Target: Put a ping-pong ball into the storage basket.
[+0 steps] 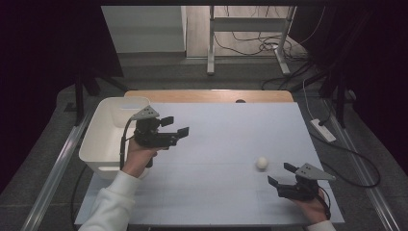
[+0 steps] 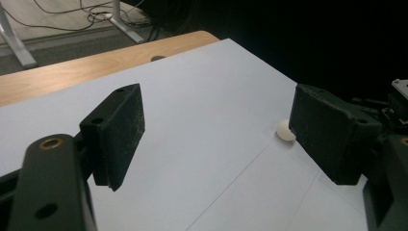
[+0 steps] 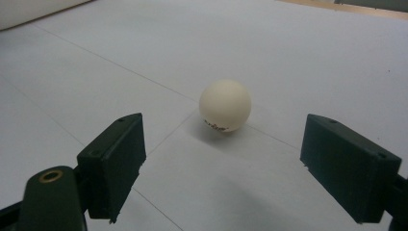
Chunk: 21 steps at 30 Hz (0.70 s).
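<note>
Tabletop (image 1: 216, 144), covered by a pale sheet with a strip of bare wood along its far edge, carries a white bin (image 1: 103, 137) at its left side. Just right of the bin, the left tool (image 1: 174, 127) is held above the sheet in the person's left hand (image 1: 139, 159), a white sleeve (image 1: 113, 202) rising from the bottom edge. Its jaws stand wide apart with nothing between them, pointing toward the right. In the left gripper view the same tool (image 2: 211, 130) looks across the sheet, and the ball (image 2: 285, 130) shows small, just beside the right-hand jaw and partly hidden by it.

Farther right, the ball (image 1: 261, 162) rests on the sheet, well apart from the bin and the left tool. It is small, round and off-white.

Near the front right corner, the right tool (image 1: 281, 174) sits low over the sheet in the right hand (image 1: 312, 204), its jaws wide apart and pointing left toward the ball, which lies near but clear of them. In the right gripper view the ball (image 3: 225, 106) sits just ahead of the tool (image 3: 221, 154), roughly centred between the two jaws, touching neither, with faint dark lettering low on its side.
</note>
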{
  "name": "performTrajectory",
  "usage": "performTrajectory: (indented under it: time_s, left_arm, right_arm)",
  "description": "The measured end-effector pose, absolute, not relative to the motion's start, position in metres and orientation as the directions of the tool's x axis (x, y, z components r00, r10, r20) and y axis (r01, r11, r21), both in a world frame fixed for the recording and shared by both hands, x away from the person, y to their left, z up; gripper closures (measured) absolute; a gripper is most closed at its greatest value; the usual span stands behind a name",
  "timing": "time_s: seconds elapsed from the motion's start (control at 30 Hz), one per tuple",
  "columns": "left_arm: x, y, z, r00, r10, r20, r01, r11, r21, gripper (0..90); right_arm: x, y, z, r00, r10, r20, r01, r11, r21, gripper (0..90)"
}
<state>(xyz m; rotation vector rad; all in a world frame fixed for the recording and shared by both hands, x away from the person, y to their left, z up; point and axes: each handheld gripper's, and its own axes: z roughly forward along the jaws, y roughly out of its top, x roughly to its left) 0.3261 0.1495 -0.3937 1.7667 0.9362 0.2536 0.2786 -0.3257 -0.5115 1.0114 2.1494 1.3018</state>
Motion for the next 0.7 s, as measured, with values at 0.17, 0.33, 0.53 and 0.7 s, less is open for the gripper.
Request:
performTrajectory:
  time_s: [0.17,0.33,0.53,0.7]
  left_arm:
    - [0.327,0.139,-0.401,0.686,0.680,-0.259,0.474,-0.148,0.868,21.1]
    - [0.325,0.129,-0.406,0.701,0.670,-0.243,0.473,-0.183,0.862,21.1]
    - [0.326,0.122,-0.408,0.711,0.660,-0.241,0.470,-0.192,0.862,21.2]
    - [0.329,0.114,-0.412,0.721,0.652,-0.237,0.467,-0.204,0.861,21.2]
  right_arm:
    - [0.279,-0.325,-0.511,-0.644,0.765,0.008,0.358,0.292,0.887,16.0]
    - [0.280,-0.326,-0.511,-0.644,0.765,0.012,0.359,0.288,0.888,16.0]
    - [0.280,-0.326,-0.510,-0.644,0.765,0.011,0.358,0.289,0.888,16.0]
    - [0.281,-0.327,-0.510,-0.643,0.766,0.020,0.363,0.281,0.888,15.9]
